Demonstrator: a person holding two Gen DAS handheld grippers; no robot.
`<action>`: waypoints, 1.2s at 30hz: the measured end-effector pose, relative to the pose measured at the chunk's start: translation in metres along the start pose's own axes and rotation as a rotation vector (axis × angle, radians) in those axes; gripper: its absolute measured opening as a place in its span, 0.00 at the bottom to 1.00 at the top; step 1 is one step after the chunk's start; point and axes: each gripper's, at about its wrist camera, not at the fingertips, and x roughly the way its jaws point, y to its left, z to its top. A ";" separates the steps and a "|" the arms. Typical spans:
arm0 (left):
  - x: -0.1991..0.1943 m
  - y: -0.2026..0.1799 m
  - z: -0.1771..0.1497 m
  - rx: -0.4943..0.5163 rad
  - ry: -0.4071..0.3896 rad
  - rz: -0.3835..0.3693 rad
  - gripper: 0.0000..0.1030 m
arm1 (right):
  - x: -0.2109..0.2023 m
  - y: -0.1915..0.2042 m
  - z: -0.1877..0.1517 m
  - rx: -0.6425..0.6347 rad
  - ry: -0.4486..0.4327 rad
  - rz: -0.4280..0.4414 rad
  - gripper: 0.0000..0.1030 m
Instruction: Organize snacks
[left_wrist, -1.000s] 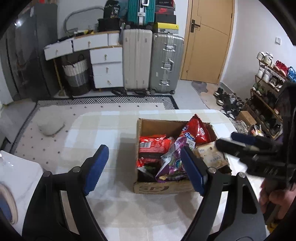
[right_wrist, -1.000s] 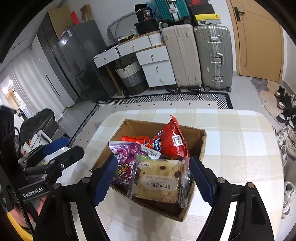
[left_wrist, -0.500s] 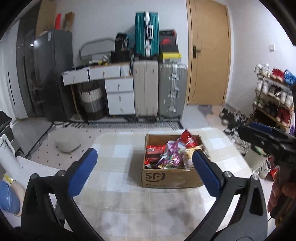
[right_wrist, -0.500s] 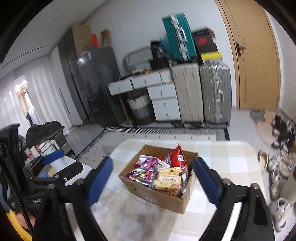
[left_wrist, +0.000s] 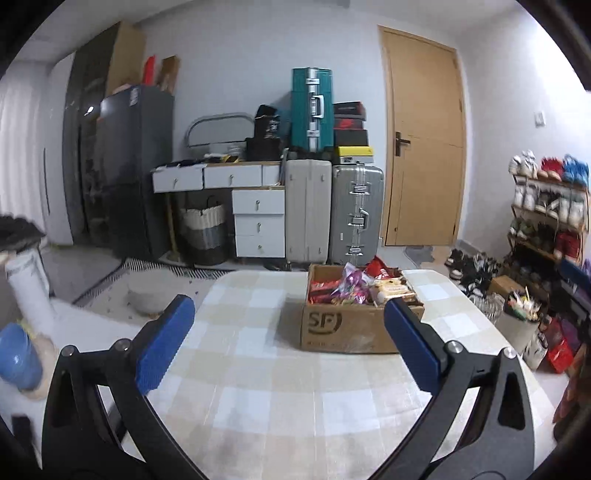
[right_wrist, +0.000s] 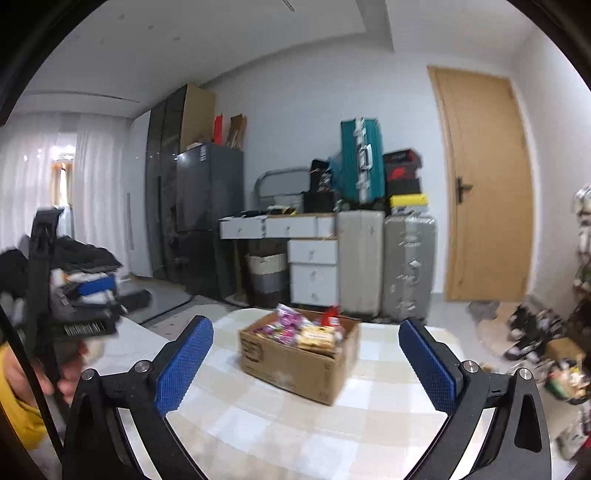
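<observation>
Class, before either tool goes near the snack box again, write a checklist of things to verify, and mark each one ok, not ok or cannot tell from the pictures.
1. Left tool open, with nothing between its pads: ok; it has just been opening.
2. Right tool open, with nothing between its pads: ok; it too has just been opening.
3. Cardboard box upright on the checked table: ok.
4. Snacks inside the box, cracker pack on top: ok.
5. Bare table between both tools and the box: ok.
6. Snacks sorted tidily inside: cannot tell, they lie heaped and partly blurred.
</observation>
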 end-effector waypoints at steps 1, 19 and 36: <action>-0.001 0.004 -0.005 -0.010 0.003 0.000 0.99 | -0.006 0.001 -0.010 -0.020 -0.010 -0.025 0.99; 0.075 0.019 -0.096 0.003 0.043 0.073 0.99 | 0.016 -0.043 -0.094 0.039 0.035 -0.103 0.99; 0.120 0.012 -0.134 0.029 0.040 0.072 0.99 | 0.037 -0.042 -0.123 0.024 0.071 -0.100 0.99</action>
